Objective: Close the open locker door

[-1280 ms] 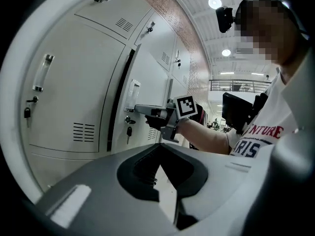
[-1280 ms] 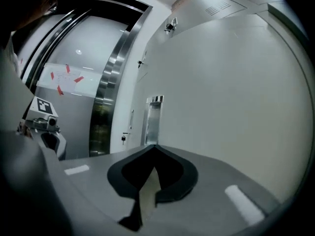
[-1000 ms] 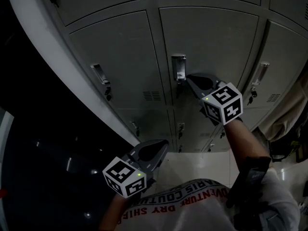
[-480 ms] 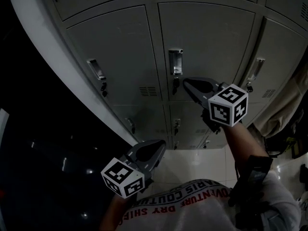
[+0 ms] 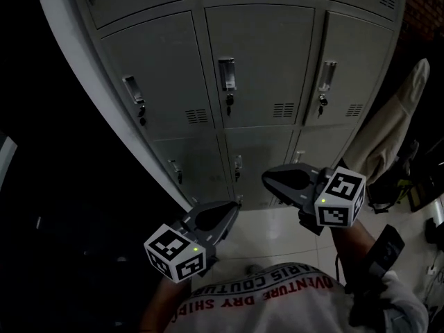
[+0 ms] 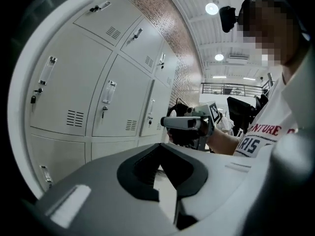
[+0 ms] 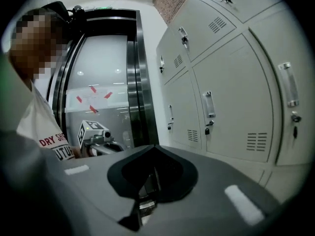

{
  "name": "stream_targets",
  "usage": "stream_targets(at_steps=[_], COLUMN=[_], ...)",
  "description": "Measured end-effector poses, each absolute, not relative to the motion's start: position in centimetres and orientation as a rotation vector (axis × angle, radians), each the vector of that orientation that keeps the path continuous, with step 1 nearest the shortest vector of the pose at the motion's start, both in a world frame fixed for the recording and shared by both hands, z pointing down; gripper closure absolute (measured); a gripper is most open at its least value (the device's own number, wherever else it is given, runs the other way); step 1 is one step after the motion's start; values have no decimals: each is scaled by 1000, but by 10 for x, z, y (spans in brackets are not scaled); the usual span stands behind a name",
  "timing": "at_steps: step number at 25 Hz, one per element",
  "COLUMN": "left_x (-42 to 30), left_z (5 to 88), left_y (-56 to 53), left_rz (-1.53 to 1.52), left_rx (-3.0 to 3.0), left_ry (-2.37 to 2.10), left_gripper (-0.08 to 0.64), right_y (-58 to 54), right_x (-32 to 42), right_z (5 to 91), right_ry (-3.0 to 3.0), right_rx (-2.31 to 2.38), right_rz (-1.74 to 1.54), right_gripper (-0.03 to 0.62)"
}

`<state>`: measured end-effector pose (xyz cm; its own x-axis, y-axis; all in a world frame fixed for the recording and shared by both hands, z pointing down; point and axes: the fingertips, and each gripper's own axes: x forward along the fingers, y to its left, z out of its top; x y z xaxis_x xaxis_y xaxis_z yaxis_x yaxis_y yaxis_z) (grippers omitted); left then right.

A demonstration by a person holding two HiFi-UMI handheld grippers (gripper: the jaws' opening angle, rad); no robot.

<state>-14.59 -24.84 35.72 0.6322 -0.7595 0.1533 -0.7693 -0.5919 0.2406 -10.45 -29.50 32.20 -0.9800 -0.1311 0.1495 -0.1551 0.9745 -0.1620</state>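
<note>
A bank of grey lockers fills the head view. The middle door (image 5: pixel 260 68), with a metal handle (image 5: pixel 227 75) and a key lock below it, lies flush with its neighbours. My right gripper (image 5: pixel 269 179) hangs well below and clear of that door, jaws shut on nothing. Lower left, my left gripper (image 5: pixel 229 210) is also shut and empty, near the locker bank's bottom corner. In the left gripper view its own jaws (image 6: pixel 160 149) point along the lockers, with the right gripper (image 6: pixel 170 123) beyond. The right gripper view shows its jaws (image 7: pixel 152 149) and the left gripper (image 7: pixel 110 144).
A beige cloth (image 5: pixel 392 137) hangs to the right of the lockers. Pale tiled floor (image 5: pixel 277 234) lies below them. Left of the locker bank is dark. A dark-framed lift door (image 7: pixel 133 82) stands at the end of the locker row.
My right gripper has come away from the middle door's handle and dropped down towards my body. The lockers now sit farther off in view. The left gripper has barely moved.
</note>
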Motion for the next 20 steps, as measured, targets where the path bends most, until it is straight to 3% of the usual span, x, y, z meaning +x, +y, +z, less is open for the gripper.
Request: stream_targets(at_steps=[13, 20], left_x=[-59, -36], left_z=[362, 350], left_y=[1, 81], left_rz=[101, 102], left_rx=[2645, 2679], left_ry=[-1076, -1048], left_gripper=[555, 555], right_y=[-10, 73], right_x=[-7, 16], right_z=[355, 355], right_ry=[-2964, -2961], right_rx=[396, 428], right_rz=[392, 395], right_gripper=[598, 598])
